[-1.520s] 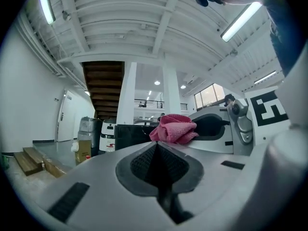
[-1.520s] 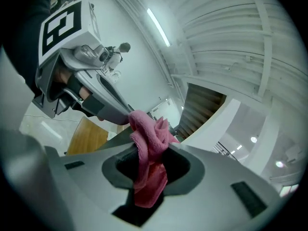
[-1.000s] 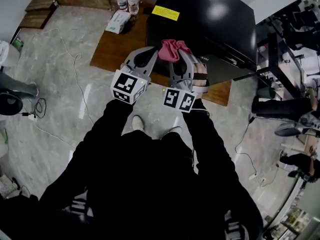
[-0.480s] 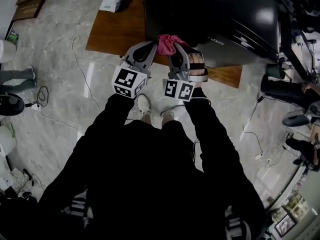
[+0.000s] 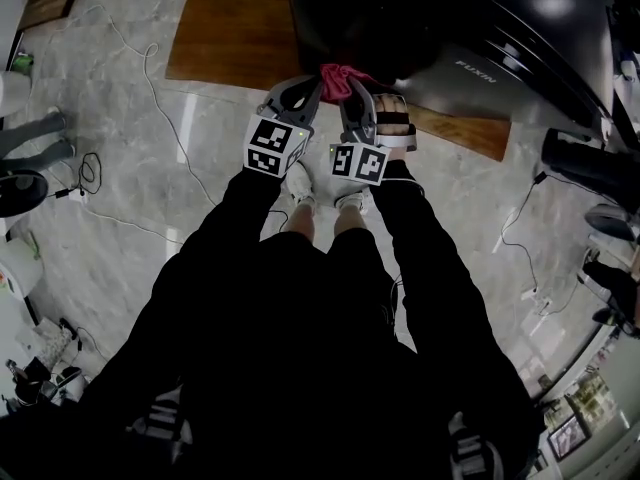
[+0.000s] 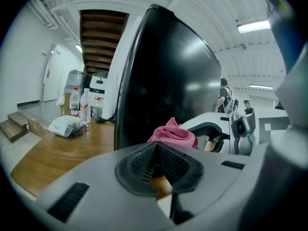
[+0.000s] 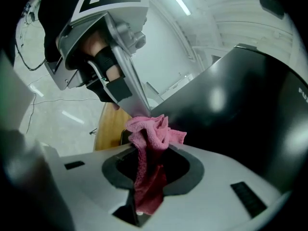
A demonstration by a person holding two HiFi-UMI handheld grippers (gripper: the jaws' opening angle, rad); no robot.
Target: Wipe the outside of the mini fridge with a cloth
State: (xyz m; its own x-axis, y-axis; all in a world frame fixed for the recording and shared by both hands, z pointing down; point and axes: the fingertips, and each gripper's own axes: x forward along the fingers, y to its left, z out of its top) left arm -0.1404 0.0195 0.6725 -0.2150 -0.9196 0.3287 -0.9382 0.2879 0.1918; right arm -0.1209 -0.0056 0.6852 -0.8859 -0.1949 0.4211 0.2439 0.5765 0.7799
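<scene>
The black mini fridge [image 5: 450, 18] stands on a wooden platform [image 5: 230, 43] on the floor; its glossy side fills the left gripper view [image 6: 168, 81] and the right gripper view [image 7: 250, 109]. My right gripper [image 5: 352, 88] is shut on a bunched pink cloth [image 5: 338, 80], which rests against the fridge's lower front corner; the cloth [image 7: 149, 153] hangs between the jaws in the right gripper view. My left gripper [image 5: 300, 93] sits just left of it, shut with nothing between its jaws [image 6: 156, 165]. From the left gripper view the cloth [image 6: 174, 133] shows beside the fridge edge.
Two water bottles [image 6: 79, 107] and a pack of wipes [image 6: 65, 125] lie on the platform's far end. Cables [image 5: 150, 98] trail over the marble floor on the left. Seated people's legs [image 5: 590, 168] and clutter line the right side.
Both grippers and the cloth have moved down the fridge's front corner toward the platform; the head view has tilted lower, showing my feet.
</scene>
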